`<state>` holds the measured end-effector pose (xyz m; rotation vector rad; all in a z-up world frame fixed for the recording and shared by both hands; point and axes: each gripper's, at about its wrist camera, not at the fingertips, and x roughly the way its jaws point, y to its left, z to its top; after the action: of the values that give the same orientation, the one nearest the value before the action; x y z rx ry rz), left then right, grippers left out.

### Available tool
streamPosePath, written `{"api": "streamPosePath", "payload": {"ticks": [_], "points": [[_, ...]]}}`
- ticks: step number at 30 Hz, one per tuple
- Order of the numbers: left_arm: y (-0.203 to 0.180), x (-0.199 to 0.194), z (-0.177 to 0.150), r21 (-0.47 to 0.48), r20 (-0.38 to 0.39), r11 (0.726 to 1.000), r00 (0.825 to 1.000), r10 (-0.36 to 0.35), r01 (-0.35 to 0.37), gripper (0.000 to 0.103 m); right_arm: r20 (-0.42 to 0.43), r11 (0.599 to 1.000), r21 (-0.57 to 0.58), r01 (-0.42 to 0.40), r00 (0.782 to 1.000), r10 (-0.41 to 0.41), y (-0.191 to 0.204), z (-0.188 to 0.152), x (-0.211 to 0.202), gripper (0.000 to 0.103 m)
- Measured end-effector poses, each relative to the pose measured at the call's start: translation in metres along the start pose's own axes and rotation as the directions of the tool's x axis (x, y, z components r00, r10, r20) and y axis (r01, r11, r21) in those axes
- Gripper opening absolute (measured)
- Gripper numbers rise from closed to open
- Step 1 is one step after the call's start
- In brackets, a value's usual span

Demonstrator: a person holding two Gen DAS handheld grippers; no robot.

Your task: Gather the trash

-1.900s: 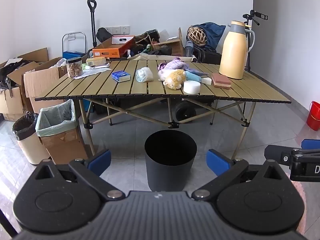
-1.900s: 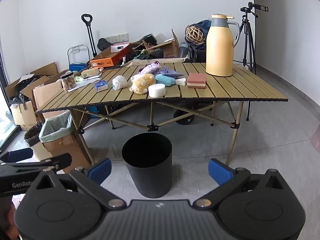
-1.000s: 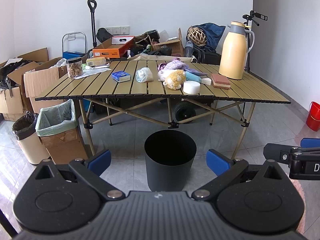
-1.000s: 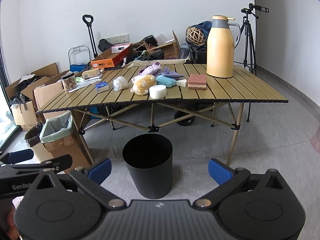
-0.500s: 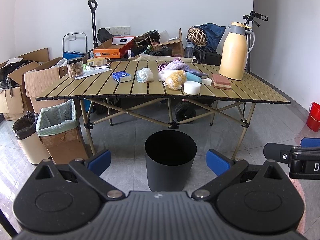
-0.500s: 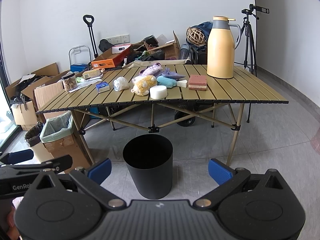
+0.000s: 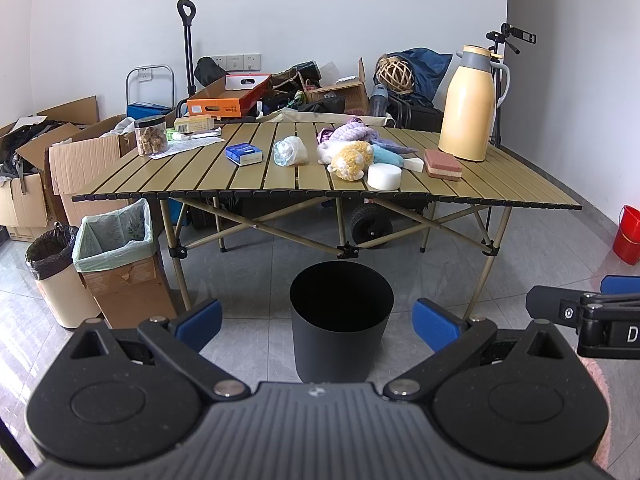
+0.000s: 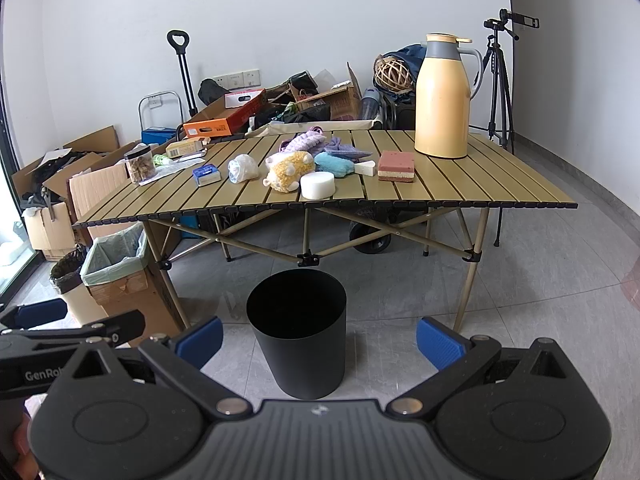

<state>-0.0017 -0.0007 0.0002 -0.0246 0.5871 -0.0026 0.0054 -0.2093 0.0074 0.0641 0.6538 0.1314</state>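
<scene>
Nothing's really moved: both claws, left (image 7: 316,322) and right (image 8: 318,338), still apart and empty, bin (image 7: 340,320) dead ahead; collecting not started.

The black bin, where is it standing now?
In both wrist views the black bin stands on the floor just in front of the folding table, near its middle, right of the lined cardboard box.

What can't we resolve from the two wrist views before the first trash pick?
- Black bin interior: both views, pure dark, contents unreadable.
- Crumpled clear wrapper: too small to identify in either view.
- Blue box label: too small to read.
- Lined cardboard bin: right view, the table edge hides part of it, contents unseen.
- Left tool and right tool: open, empty; the hands are mostly out of frame.
</scene>
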Motion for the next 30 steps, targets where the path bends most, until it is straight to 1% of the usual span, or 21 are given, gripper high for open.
{"api": "streamPosePath", "payload": {"ticks": [23, 30], "points": [[0.0004, 0.0001, 0.0, 0.0, 0.002, 1.0, 1.0, 0.0, 0.0, 0.103, 0.001, 1.0, 0.0, 0.0, 1.0, 0.0, -0.0006, -0.0035, 0.001, 0.103], [0.0004, 0.0001, 0.0, 0.0, 0.002, 1.0, 1.0, 0.0, 0.0, 0.103, 0.002, 1.0, 0.001, 0.0, 1.0, 0.0, -0.0006, 0.0016, 0.0032, 0.103]]}}
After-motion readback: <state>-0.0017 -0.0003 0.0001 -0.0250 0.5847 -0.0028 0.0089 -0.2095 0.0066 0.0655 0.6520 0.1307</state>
